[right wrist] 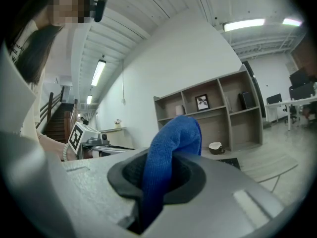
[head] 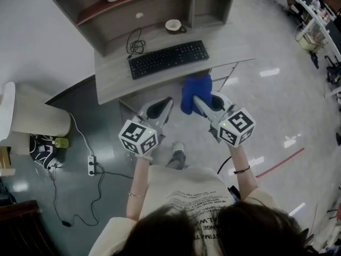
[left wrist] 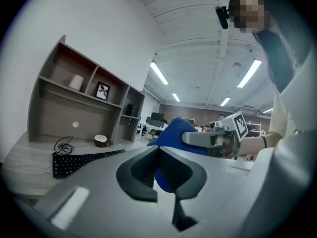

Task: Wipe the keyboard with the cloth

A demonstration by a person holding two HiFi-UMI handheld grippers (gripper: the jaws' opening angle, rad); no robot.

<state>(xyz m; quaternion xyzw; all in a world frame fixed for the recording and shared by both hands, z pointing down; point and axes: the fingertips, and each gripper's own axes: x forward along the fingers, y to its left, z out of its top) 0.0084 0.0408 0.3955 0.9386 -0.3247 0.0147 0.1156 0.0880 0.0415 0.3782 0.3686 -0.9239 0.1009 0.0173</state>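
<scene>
The black keyboard (head: 168, 58) lies on the grey desk (head: 114, 81), also seen in the left gripper view (left wrist: 81, 160). A blue cloth (head: 196, 92) hangs in front of the desk's near edge, and my right gripper (head: 201, 103) is shut on it. In the right gripper view the cloth (right wrist: 176, 133) rises folded out of the jaws of that gripper (right wrist: 163, 163). My left gripper (head: 160, 110) is held beside it to the left, off the desk, its jaws (left wrist: 159, 150) closed together with nothing between them. The cloth (left wrist: 173, 130) shows just behind them.
A white cup (head: 173, 25) and a coiled cable (head: 136, 46) sit behind the keyboard. A shelf hutch (head: 138, 4) rises at the desk's back. A pale bin (head: 34, 119) and a power strip (head: 91, 165) are on the floor to the left.
</scene>
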